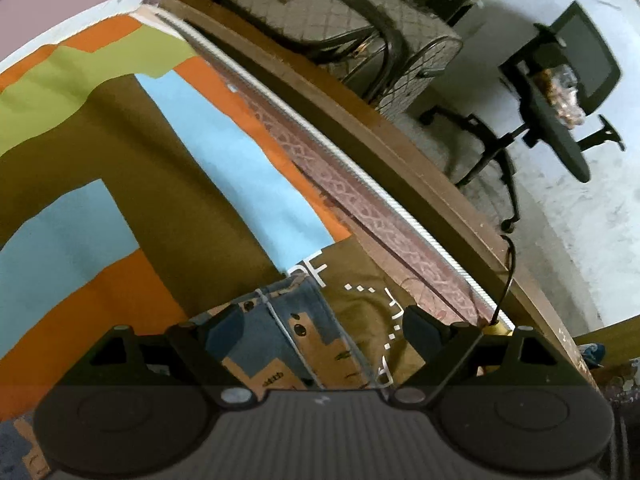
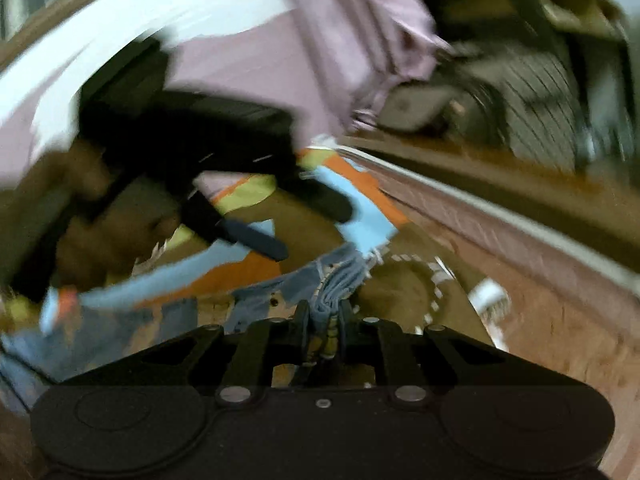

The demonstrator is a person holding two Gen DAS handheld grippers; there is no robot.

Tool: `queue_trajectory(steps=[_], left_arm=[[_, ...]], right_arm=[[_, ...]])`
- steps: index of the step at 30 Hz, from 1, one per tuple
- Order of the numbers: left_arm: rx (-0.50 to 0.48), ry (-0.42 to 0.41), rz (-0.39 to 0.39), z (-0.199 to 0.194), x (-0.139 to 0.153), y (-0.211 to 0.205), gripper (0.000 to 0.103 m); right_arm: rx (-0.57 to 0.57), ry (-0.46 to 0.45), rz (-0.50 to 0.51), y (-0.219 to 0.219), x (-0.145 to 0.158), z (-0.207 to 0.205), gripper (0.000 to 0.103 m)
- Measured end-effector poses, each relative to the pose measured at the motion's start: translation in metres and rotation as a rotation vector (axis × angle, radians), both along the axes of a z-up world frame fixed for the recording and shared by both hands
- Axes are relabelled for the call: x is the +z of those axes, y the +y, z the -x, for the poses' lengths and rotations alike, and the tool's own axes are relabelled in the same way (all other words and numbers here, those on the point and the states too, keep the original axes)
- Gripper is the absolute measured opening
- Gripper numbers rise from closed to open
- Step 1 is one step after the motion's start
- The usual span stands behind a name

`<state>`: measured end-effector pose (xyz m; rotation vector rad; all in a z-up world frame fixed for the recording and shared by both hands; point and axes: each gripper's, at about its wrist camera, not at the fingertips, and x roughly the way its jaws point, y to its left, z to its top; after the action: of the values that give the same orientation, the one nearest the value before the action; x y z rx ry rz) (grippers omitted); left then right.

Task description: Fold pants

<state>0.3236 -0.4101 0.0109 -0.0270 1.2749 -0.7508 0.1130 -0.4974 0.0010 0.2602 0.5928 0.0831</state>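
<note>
The pants [image 1: 280,336] are blue denim with tan printed patches and a white cord. They lie on a bedsheet [image 1: 120,168] with olive, orange, light blue and green blocks. My left gripper [image 1: 320,320] hangs open just over them, its wide-apart fingers clear of the cloth. In the blurred right wrist view, my right gripper [image 2: 325,312] is shut on a bunched fold of the pants [image 2: 340,280], lifted a little off the sheet. The left gripper [image 2: 312,232] shows there too, open, held by a hand [image 2: 100,220] at the left.
A patterned mattress edge [image 1: 360,196] and a brown wooden bed frame [image 1: 400,140] run diagonally to the right of the pants. Beyond the frame stand a quilted bag [image 1: 320,12] and a black office chair [image 1: 560,100] on a pale floor. Lilac cloth [image 2: 320,40] hangs behind.
</note>
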Motion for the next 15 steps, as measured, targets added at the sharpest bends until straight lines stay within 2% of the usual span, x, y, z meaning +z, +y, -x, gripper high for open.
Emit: queue_trajectory(steps=[4, 5, 9, 15], left_arm=[[0.014, 0.023, -0.057, -0.004, 0.004, -0.010, 0.090], [0.014, 0.023, -0.068, -0.004, 0.004, -0.012, 0.087], [0.029, 0.058, -0.161, -0.007, -0.001, -0.023, 0.075], [0.028, 0.067, -0.201, -0.003, -0.001, -0.025, 0.070]], right_arm=[[0.068, -0.008, 0.135, 0.020, 0.005, -0.001, 0.015], [0.082, -0.011, 0.154, 0.024, 0.005, -0.001, 0.015], [0.101, -0.015, 0.210, 0.032, 0.004, -0.003, 0.015], [0.132, -0.028, 0.270, 0.040, 0.006, 0.003, 0.015]])
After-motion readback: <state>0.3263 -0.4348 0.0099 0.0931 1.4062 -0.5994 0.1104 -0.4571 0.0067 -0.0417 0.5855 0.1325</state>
